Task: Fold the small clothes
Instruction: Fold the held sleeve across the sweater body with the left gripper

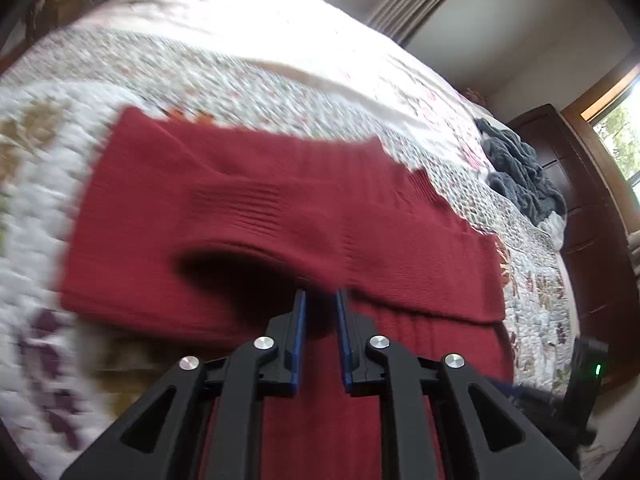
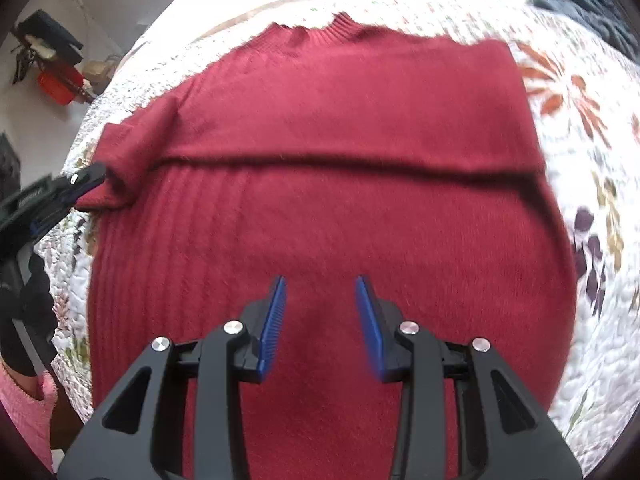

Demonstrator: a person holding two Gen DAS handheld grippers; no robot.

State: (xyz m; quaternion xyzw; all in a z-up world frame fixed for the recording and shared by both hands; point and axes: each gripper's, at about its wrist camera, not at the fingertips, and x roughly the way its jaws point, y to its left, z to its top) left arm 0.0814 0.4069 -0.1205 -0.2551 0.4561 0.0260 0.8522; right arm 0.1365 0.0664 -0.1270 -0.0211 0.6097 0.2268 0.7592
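Blue-padded black tongs work a red knit sweater [image 2: 328, 184] spread on a quilted bed. The left tongs [image 1: 321, 294] stand with only a narrow gap between their pads, tips at the raised fold of the sweater; the left wrist view is blurred there and does not settle whether cloth lies between them. In the right wrist view those same left tongs [image 2: 86, 184] reach in from the left edge and meet the bunched end of a sleeve at the sweater's left side, the tip touching the cloth. The right tongs [image 2: 321, 280] are spread wide and hold nothing, poised above the lower middle of the sweater's ribbed body.

The sweater lies flat on the floral quilt [image 2: 592, 184], its neck toward the far side of the bed. One layer is folded across the body, making a straight crosswise edge. A gloved hand [image 2: 30, 320] with a pink sleeve [image 2: 24, 408] shows at the lower left of the right wrist view.

Farther off on the bed, near its right edge in the left wrist view, lies a heap of dark grey-blue cloth [image 1: 520, 168]. A dark wooden dresser [image 1: 580, 216] stands beside the bed, below a window [image 1: 622, 136].
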